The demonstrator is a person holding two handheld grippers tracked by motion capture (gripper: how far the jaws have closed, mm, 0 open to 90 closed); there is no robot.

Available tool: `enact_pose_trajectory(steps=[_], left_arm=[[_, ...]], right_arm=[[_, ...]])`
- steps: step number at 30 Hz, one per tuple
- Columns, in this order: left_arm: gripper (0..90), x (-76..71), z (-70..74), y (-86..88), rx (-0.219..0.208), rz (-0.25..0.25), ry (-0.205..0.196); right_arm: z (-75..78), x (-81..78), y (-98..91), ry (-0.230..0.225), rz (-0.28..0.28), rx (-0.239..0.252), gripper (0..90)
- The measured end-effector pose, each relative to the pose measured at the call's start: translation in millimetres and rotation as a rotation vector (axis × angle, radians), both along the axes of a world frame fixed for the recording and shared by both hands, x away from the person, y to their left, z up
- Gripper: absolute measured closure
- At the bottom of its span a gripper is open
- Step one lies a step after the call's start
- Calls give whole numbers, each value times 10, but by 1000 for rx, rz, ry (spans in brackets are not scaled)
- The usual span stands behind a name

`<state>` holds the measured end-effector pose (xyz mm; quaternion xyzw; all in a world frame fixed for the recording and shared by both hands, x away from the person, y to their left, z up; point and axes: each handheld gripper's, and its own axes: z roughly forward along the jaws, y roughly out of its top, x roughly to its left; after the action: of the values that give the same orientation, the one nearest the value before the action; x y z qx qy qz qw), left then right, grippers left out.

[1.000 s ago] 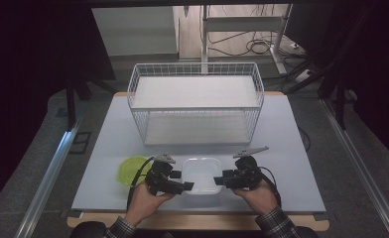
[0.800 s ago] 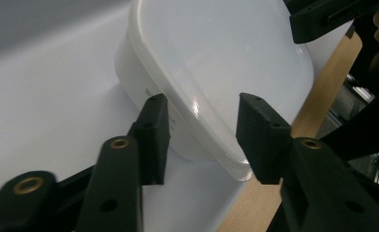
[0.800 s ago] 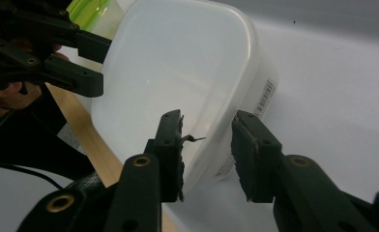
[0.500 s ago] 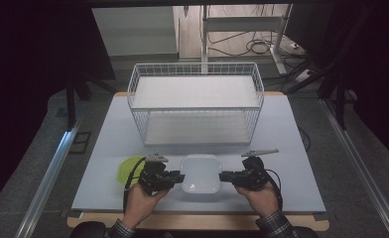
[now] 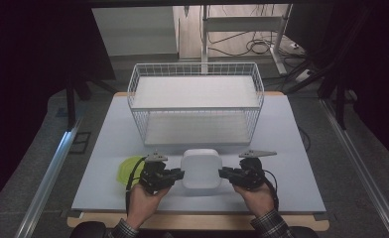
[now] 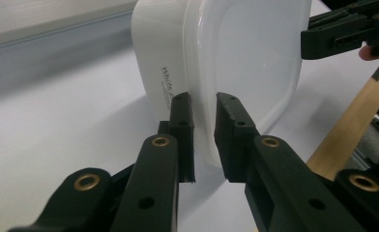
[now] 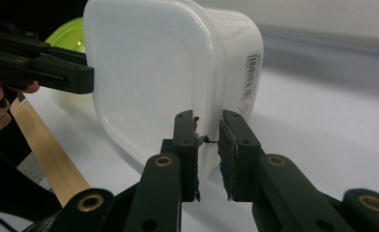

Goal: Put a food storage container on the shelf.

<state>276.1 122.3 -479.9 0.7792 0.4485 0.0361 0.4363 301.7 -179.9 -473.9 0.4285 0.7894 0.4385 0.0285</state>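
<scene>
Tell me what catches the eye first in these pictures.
First comes the white plastic container near the table's front edge, pinched at its rim from both sides: the left gripper and the right gripper have just closed on opposite edges. Behind it stands a large white wire basket, and a lime-green lid lies beside the left gripper.

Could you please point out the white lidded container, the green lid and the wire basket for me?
white container (image 5: 201, 168), high view, middle of its lid.
green lid (image 5: 129, 167), high view, its visible left part.
wire basket (image 5: 196, 107), high view, near top rim.
</scene>
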Motion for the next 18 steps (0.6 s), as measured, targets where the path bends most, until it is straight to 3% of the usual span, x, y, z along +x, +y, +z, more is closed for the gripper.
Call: enact_pose_trajectory(steps=[10, 18], left_arm=[[792, 62, 279, 39, -18, 6, -61], [789, 173, 511, 80, -39, 17, -105]], right_arm=[[263, 24, 2, -81, 1, 37, 786], [579, 94, 24, -158, 4, 55, 791]])
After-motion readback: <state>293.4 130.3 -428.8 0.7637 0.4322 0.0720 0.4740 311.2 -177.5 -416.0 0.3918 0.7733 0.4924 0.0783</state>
